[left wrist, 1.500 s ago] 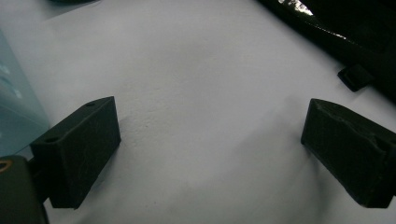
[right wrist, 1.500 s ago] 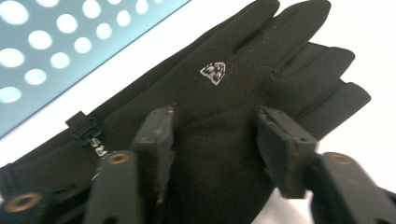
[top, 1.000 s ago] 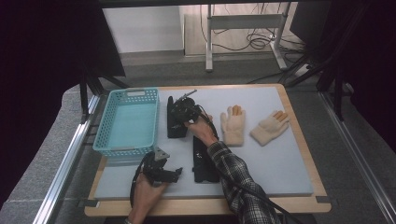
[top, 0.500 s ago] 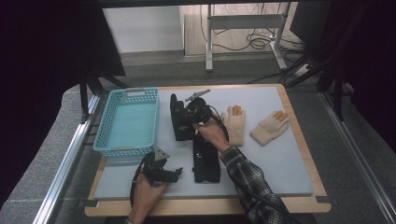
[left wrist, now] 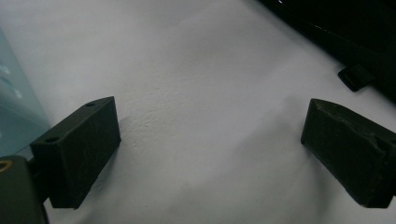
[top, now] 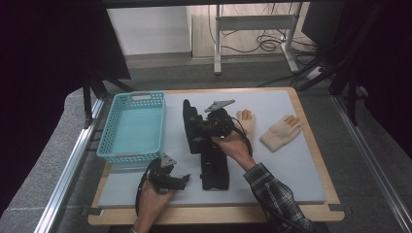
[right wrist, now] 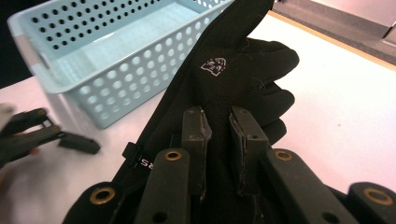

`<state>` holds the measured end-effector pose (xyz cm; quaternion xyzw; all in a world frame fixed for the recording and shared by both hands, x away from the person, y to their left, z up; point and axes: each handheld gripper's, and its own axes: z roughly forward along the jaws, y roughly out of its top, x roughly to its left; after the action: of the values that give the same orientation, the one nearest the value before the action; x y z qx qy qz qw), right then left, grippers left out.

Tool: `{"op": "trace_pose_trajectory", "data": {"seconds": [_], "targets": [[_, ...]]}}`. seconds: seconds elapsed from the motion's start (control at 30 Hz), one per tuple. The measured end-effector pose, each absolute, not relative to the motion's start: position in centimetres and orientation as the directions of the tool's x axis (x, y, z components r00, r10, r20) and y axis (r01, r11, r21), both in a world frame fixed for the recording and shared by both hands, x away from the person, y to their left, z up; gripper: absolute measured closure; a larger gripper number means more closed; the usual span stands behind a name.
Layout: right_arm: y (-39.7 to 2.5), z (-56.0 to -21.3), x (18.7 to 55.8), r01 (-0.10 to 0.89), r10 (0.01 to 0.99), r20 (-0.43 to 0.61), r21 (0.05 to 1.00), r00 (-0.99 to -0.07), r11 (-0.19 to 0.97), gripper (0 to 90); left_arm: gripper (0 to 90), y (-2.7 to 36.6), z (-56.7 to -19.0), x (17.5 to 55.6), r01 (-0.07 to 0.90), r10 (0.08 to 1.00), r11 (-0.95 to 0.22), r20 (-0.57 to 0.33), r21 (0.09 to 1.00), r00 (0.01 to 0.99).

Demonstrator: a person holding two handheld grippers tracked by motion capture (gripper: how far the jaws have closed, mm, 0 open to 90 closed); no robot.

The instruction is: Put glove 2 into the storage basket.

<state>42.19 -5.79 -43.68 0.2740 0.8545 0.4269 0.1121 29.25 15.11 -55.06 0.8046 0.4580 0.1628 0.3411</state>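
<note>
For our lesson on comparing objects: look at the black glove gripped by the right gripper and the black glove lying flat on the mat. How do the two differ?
The gripped black glove is pinched by the right gripper and partly raised, fingers toward the blue basket; the flat black glove lies loose on the mat, touched by neither gripper. The gripped one sits farther from the person, the flat one nearer. Both are black gloves.

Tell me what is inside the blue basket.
The blue basket looks empty: its pale floor shows bare in the high view. The right gripper holds a black glove in front of it, hiding part of its inside in that view.
</note>
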Motion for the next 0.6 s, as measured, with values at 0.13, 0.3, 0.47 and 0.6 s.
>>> {"op": "trace_pose_trajectory", "data": {"seconds": [0.13,0.3,0.47,0.6], "targets": [[-7.0,-43.0,40.6,0.366,0.563,0.043,0.8,-0.826,0.476,76.1,4.7,15.1,-55.0,29.3,0.626,0.847,-0.351,-0.049,0.696,0.53],[-8.8,-42.2,38.1,0.378,0.576,0.06,0.809,-0.815,0.45,75.9,4.7,15.1,-55.0,29.2,0.627,0.849,-0.346,-0.051,0.698,0.525],[-9.8,-42.2,36.3,0.379,0.584,0.056,0.81,-0.81,0.448,75.7,4.7,15.1,-55.1,29.2,0.626,0.85,-0.342,-0.053,0.7,0.524],[-10.7,-43.3,34.6,0.404,0.592,0.078,0.801,-0.802,0.442,75.4,4.7,15.1,-55.1,29.2,0.627,0.85,-0.342,-0.055,0.7,0.525]]}}
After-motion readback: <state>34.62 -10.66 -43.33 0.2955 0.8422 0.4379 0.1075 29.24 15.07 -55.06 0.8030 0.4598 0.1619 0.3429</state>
